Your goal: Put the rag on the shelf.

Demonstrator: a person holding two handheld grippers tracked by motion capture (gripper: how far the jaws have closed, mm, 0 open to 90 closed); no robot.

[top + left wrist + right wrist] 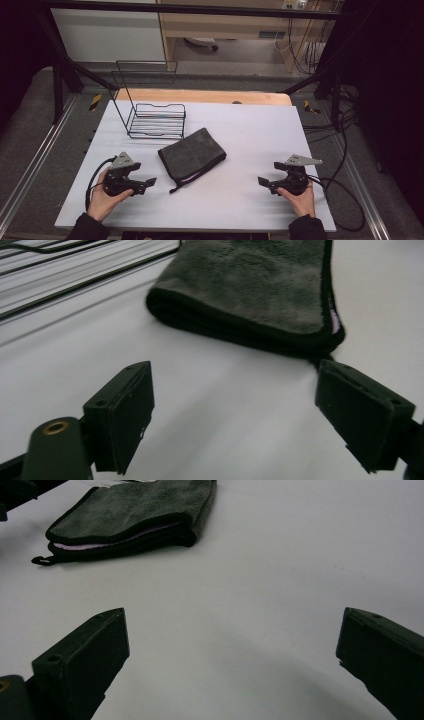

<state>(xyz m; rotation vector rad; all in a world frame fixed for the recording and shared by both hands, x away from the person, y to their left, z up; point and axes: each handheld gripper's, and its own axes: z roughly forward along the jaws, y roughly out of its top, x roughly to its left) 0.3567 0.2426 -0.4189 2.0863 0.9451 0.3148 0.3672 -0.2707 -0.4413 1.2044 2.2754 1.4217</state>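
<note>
— Item one? 
— Folded grey towel (pixel 192 156), lying flat mid-table on the white sheet (pixel 250 200), just in front of the wire rack (pixel 156 120). Not in the rack yet, if that is where it goes.

— Item two? 
— Left gripper (pixel 148 183), jaws wide apart, holding nothing, aimed at the towel's near corner, close but apart.

— Item three? 
— Right gripper (pixel 263 182), jaws wide, empty, well apart from the towel.

— Progress? 
— Nothing gripped; the pick-up and everything after it is left to do.
</note>
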